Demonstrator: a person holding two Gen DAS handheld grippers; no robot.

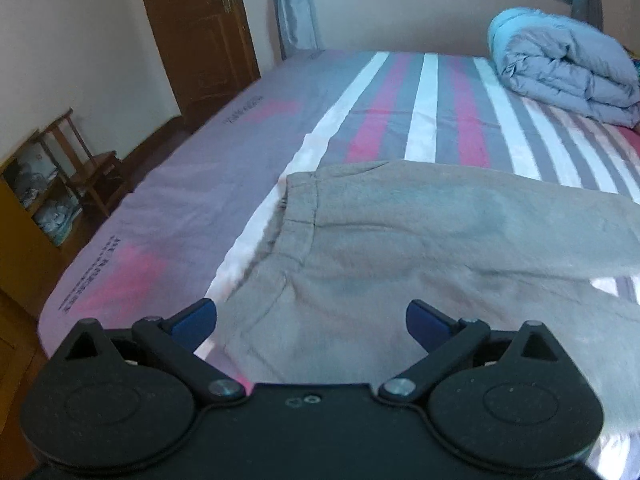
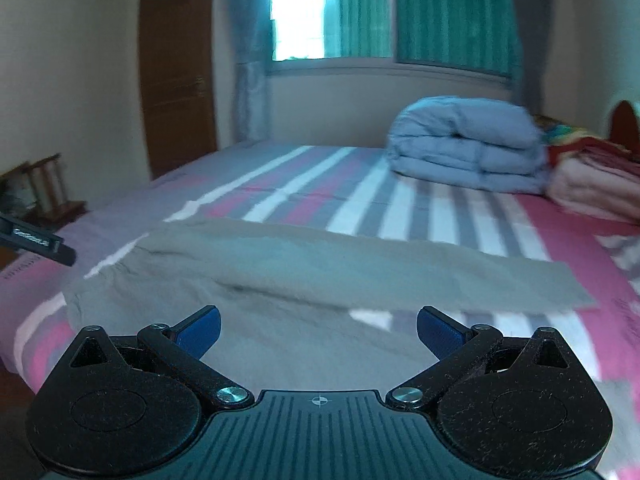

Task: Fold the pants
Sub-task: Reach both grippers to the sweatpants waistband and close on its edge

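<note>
I see the pants point(image 1: 400, 240) as matt grey-beige cloth, soft and faintly napped. My left gripper point(image 1: 311, 320) and right gripper point(image 2: 319, 330) look like matt black plastic with bright metal screws and blue pads point(image 1: 196, 322). The bed sheet point(image 1: 424, 112) is smooth striped cloth, the duvet point(image 1: 560, 68) puffy fabric, the door point(image 1: 192, 28) varnished wood.

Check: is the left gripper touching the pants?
Cannot tell. In the left wrist view the left gripper is open, with the pants showing between its fingers, but no fabric is pinched and no contact or gap shows plainly.
</note>
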